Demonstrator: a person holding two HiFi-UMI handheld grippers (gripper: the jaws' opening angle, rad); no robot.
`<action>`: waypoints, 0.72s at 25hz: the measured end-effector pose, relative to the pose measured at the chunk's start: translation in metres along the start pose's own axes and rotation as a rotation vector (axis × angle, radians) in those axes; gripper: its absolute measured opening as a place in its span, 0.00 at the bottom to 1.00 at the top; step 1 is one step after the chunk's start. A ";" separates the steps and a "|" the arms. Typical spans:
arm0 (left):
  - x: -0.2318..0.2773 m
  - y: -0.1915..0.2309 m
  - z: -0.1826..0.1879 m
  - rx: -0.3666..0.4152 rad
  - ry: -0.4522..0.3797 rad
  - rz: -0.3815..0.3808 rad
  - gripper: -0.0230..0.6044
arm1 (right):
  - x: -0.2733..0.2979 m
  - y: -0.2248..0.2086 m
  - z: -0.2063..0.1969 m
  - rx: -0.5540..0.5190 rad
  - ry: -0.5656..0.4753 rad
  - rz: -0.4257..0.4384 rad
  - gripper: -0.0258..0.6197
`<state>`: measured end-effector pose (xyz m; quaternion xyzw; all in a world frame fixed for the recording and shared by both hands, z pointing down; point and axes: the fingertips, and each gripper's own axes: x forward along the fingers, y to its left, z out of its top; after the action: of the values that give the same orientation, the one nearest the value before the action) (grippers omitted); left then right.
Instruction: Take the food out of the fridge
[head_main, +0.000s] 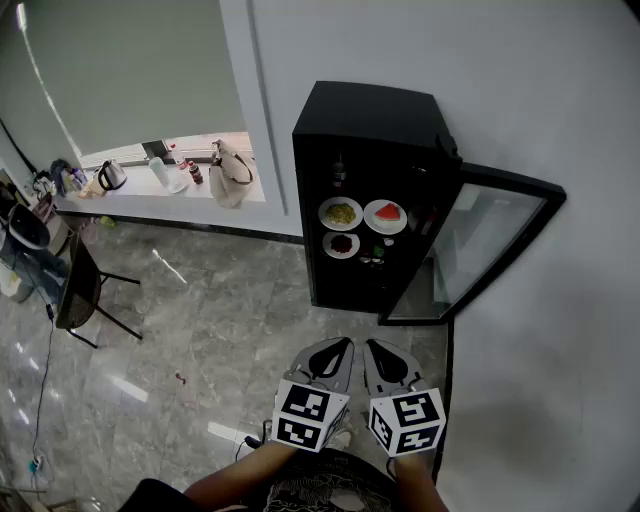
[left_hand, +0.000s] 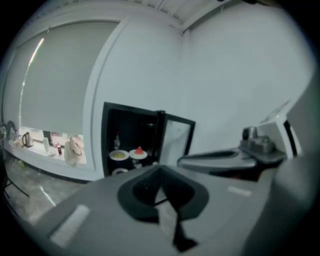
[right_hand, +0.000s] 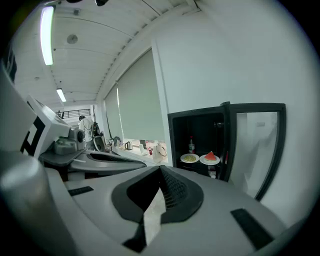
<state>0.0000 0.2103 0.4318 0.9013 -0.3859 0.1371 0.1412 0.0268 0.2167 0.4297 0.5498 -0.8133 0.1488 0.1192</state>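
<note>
A black mini fridge (head_main: 372, 130) stands against the white wall with its glass door (head_main: 478, 250) swung open to the right. Inside it are a plate of yellow food (head_main: 341, 213), a plate with a red watermelon slice (head_main: 386, 215) and, below them, a plate of dark food (head_main: 341, 244). A bottle (head_main: 339, 172) stands on the shelf above. My left gripper (head_main: 335, 352) and right gripper (head_main: 386, 354) hang side by side well short of the fridge, both shut with nothing in them. The right gripper view shows the yellow plate (right_hand: 189, 158) and the watermelon plate (right_hand: 209, 158) far ahead.
A low window ledge (head_main: 160, 205) at the left carries a kettle (head_main: 111, 176), a bag (head_main: 231, 175) and small bottles. A black chair (head_main: 85, 290) stands on the grey tiled floor. The white wall runs along the right. A person (right_hand: 85, 125) stands far off.
</note>
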 end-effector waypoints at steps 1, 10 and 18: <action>0.000 -0.001 0.000 0.000 0.002 0.002 0.01 | -0.001 -0.001 0.000 0.000 0.000 0.000 0.04; 0.009 -0.010 -0.006 -0.013 0.010 0.024 0.01 | -0.008 -0.014 -0.005 0.021 -0.016 0.013 0.04; 0.021 -0.016 -0.008 -0.021 0.016 0.030 0.01 | -0.007 -0.029 -0.010 0.030 -0.015 0.015 0.04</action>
<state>0.0242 0.2098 0.4440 0.8927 -0.3999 0.1422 0.1518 0.0566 0.2159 0.4398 0.5465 -0.8159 0.1576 0.1036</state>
